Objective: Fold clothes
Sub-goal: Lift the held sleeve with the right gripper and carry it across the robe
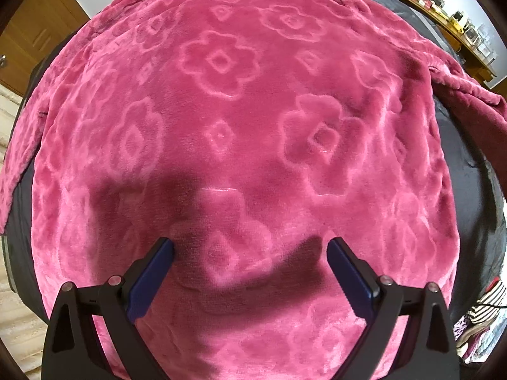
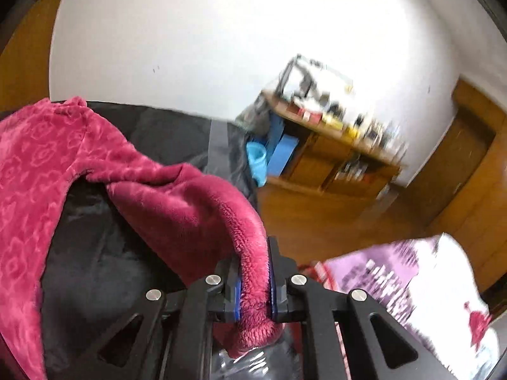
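A pink fleece garment [image 1: 240, 120] with embossed flowers lies spread flat over a dark bed cover [image 1: 469, 171]. My left gripper [image 1: 250, 253] is open and hovers just above the garment's near part, jaws wide apart, holding nothing. My right gripper [image 2: 253, 272] is shut on the garment's sleeve [image 2: 202, 209] and holds its cuff end lifted off the dark cover [image 2: 95, 253]. The sleeve arches from the garment's body [image 2: 28, 183] at the left to the jaws. In the left wrist view the same sleeve [image 1: 469, 95] stretches off to the right.
A wooden shelf unit [image 2: 332, 158] with clutter stands by the white wall. A pink and white bag [image 2: 412, 288] sits to the right. Striped clothes [image 1: 484, 310] lie at the bed's right edge. Wooden floor [image 2: 317, 215] beyond.
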### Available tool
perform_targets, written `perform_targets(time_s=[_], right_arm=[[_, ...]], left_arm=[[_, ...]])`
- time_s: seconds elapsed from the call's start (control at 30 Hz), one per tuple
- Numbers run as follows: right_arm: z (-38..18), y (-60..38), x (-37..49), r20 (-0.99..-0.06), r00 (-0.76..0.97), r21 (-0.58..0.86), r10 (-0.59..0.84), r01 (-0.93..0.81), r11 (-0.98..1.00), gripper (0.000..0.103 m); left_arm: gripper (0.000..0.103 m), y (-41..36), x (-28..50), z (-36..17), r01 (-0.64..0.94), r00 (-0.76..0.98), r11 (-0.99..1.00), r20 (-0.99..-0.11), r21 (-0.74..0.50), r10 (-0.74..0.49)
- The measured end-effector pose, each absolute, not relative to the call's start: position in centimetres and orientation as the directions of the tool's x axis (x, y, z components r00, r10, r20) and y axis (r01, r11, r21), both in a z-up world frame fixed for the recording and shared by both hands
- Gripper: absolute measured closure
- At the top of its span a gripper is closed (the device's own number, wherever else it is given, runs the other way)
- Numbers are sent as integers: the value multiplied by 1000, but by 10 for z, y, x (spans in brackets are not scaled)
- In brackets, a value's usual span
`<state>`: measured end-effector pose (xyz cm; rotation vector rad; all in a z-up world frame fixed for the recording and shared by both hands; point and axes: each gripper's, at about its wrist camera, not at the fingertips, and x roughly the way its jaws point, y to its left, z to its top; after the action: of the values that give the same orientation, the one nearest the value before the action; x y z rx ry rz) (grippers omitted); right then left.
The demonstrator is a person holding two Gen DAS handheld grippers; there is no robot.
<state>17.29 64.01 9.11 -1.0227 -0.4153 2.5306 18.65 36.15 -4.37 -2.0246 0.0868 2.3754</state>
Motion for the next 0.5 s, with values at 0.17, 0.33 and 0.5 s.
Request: perform_targets(time_s=[0.17, 0.33, 0.5], right_arm=[[107, 603, 180, -453, -735, -554, 505, -212, -805, 90], [105, 598, 172, -442, -734, -582, 516, -203, -788, 90], [112, 606, 156, -392, -732, -600, 558, -257, -758, 90]], left_arm=[[4, 356, 185, -42, -35, -161, -999, -987, 20, -14], [4, 355, 184, -40, -29, -164, -1000, -987, 7, -2], [4, 354, 183, -37, -23, -166, -1000, -986, -5, 9]])
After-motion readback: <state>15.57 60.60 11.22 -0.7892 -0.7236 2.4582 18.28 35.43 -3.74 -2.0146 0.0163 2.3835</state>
